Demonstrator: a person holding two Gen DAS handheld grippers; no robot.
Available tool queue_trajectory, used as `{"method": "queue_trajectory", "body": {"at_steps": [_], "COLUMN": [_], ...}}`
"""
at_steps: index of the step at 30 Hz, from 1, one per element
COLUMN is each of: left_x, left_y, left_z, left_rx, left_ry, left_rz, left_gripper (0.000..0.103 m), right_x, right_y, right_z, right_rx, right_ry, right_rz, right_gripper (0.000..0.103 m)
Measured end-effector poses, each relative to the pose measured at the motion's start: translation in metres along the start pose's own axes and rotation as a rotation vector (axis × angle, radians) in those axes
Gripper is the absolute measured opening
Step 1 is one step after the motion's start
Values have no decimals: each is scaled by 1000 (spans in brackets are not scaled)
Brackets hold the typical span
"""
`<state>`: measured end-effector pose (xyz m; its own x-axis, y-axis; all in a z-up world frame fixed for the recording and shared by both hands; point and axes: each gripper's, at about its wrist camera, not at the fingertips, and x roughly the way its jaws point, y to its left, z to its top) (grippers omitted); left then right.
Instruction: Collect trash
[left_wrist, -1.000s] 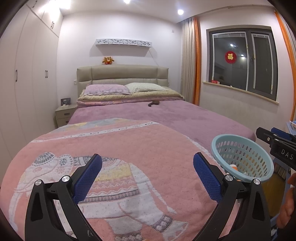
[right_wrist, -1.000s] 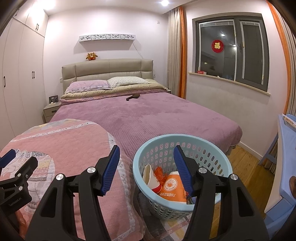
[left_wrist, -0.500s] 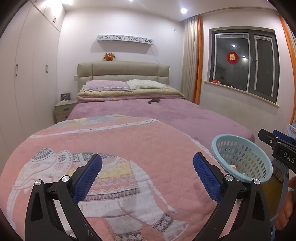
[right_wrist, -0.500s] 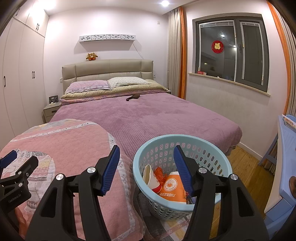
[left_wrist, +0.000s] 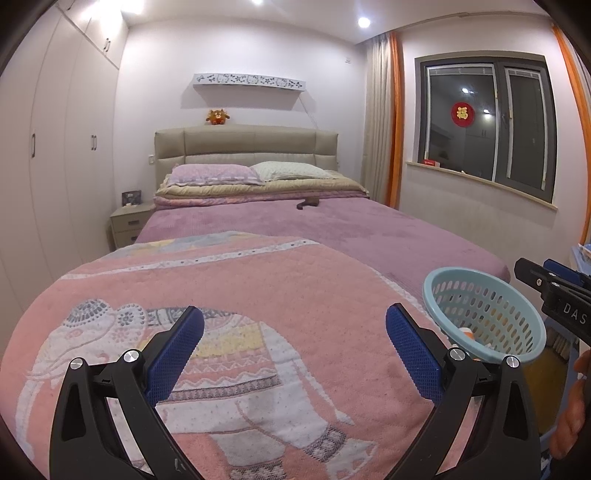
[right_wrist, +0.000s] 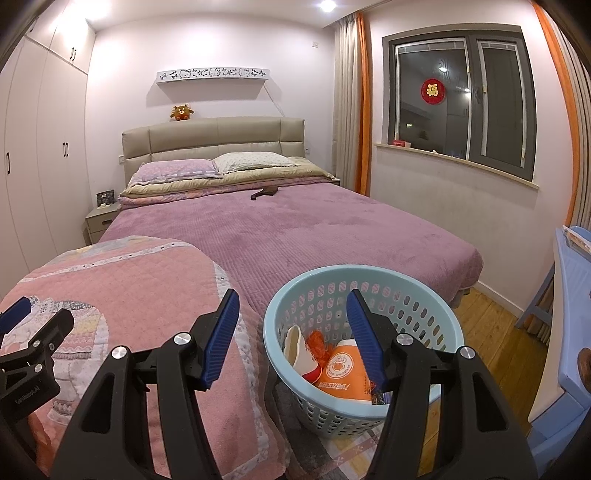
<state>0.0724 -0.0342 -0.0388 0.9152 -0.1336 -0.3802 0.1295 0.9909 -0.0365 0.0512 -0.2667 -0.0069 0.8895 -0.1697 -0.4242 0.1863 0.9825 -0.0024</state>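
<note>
At lower right of the right wrist view, a basket (right_wrist: 364, 280) holds cups (right_wrist: 341, 373); the right claw (right_wrist: 291, 334) and left claw (left_wrist: 293, 341) both gape, empty.

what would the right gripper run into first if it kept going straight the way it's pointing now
Most likely the near rim of the light blue basket: the open, empty right gripper tilts slightly downward, its line passing the rim's left side beside the pink elephant blanket. Depth is unclear; it might clip the purple bedspread instead.

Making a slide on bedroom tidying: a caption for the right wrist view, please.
Open right claw above a blue basket holding paper cups, beside the bed.
</note>
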Motion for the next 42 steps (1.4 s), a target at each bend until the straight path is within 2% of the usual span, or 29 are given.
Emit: {"method": "queue_trajectory", "body": {"at_steps": [12,20,24,33,37,42], "left_x": [-12,-24,-30,-49,-44,-40], "left_y": [-2,4,2,-8,-6,5], "left_z": [20,24,23,29,28,26], "left_rx": [5,-4,37,110,100,71], "left_ry": [-11,20,9,-15,30,65], "left_rz": [24,23,76,109,100,85], "left_gripper": [96,96,96,96,96,96], "right_x": [-8,-14,-19,-28,-28,-25], "right_y": [-4,-8,-6,-1,6,15], "right_z": [9,9,11,10,12,12], "right_rx": [15,29,27,23,-13,-29], "right_ry": [-10,-5,-10,-6,-3,9], "right_rz": [5,9,5,-10,-52,-37], "right_gripper": [57,57,57,57,57,58]}}
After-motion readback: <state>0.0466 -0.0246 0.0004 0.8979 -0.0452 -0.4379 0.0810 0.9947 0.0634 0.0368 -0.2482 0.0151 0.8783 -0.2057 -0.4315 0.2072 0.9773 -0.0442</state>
